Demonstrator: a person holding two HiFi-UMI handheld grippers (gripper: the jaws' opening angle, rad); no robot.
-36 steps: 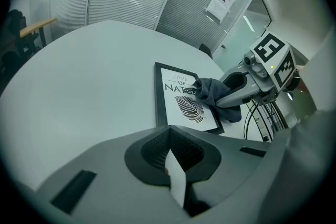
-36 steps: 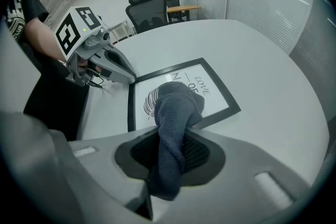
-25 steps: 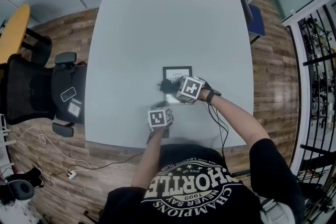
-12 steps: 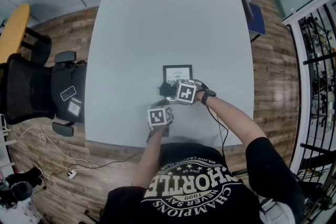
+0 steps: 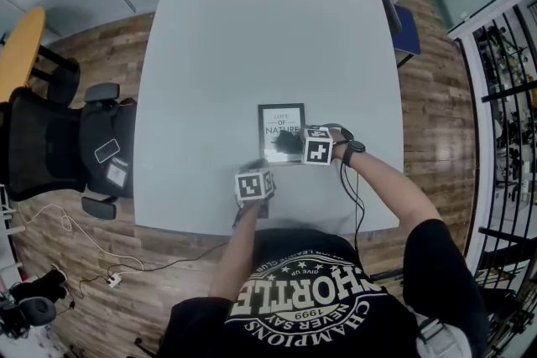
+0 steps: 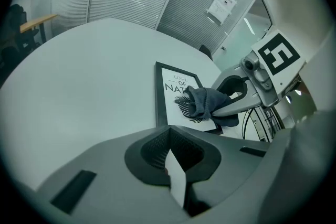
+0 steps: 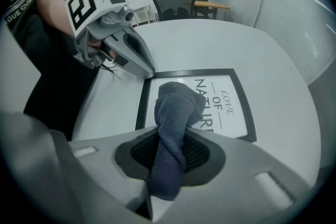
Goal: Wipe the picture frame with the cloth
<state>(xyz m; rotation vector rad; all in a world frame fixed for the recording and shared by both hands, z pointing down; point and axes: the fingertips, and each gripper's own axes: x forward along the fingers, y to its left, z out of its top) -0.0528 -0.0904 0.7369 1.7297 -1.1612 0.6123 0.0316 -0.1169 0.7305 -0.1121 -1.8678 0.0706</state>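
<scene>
1. Two tools are at work. The right tool (image 7: 167, 168) is clamped on a dark cloth (image 7: 176, 107), whose bunched free end rests on the glass of the picture frame (image 5: 278, 120).
2. The frame lies flat in the near half of the bench (image 5: 210, 54), about midway between left and right. The cloth sits over the near part of the print.
3. The left tool (image 6: 171, 165) has its jaws closed with nothing between them. Its tip is at the frame's near left corner, but I cannot tell whether it presses on the frame.
4. To wipe well, I would hold that left tip firm at the corner so the frame does not slide under the strokes.
5. Strokes should be light and flat and led by the cloth, so the hard jaws never scrape the glass.
6. The cloth covers only the near part, so overlapping passes toward the far edge and along the black border seem called for.
</scene>
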